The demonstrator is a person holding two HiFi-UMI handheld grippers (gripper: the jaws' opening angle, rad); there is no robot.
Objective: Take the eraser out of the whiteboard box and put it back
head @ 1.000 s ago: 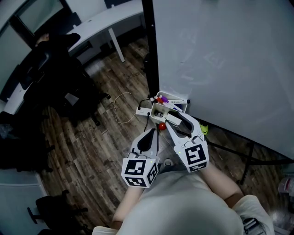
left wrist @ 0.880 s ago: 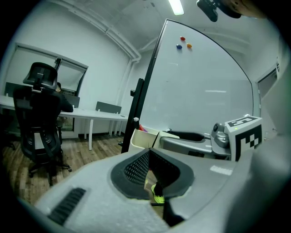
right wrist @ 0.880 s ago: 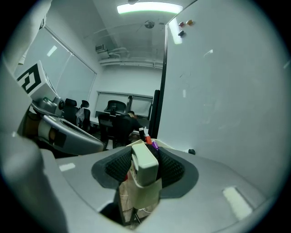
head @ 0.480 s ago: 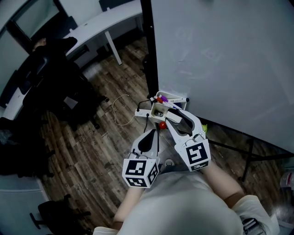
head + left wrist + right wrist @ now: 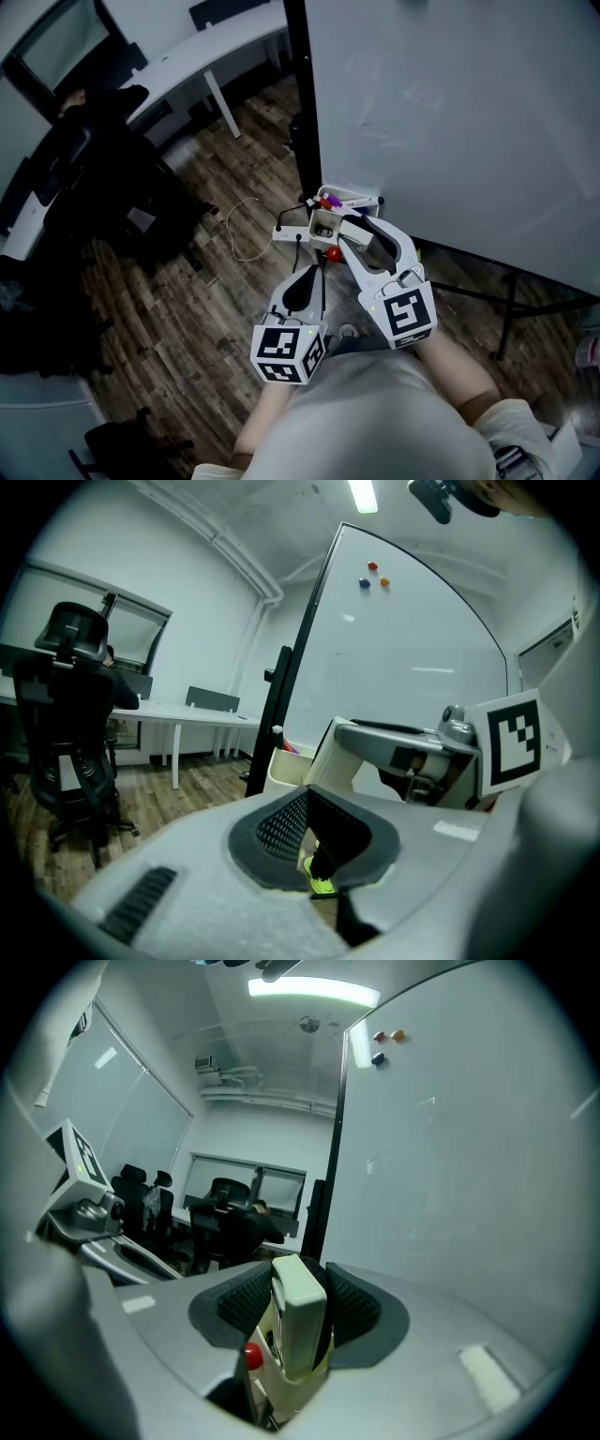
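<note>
Lower centre: left gripper (image 5: 314, 270), fingers closed, empty. Beside it, right gripper (image 5: 343, 225), fingers clamping the upright eraser (image 5: 300, 1312), its lower end inside the whiteboard box (image 5: 298, 1393) beside a red-capped marker (image 5: 251, 1357). Behind: whiteboard (image 5: 450, 122), black post (image 5: 302, 94). Upper left: office chair (image 5: 103, 159).

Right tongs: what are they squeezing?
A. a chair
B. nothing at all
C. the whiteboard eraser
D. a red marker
C: in the right gripper view, the pads of the right tongs press on both sides of the cream eraser.
</note>
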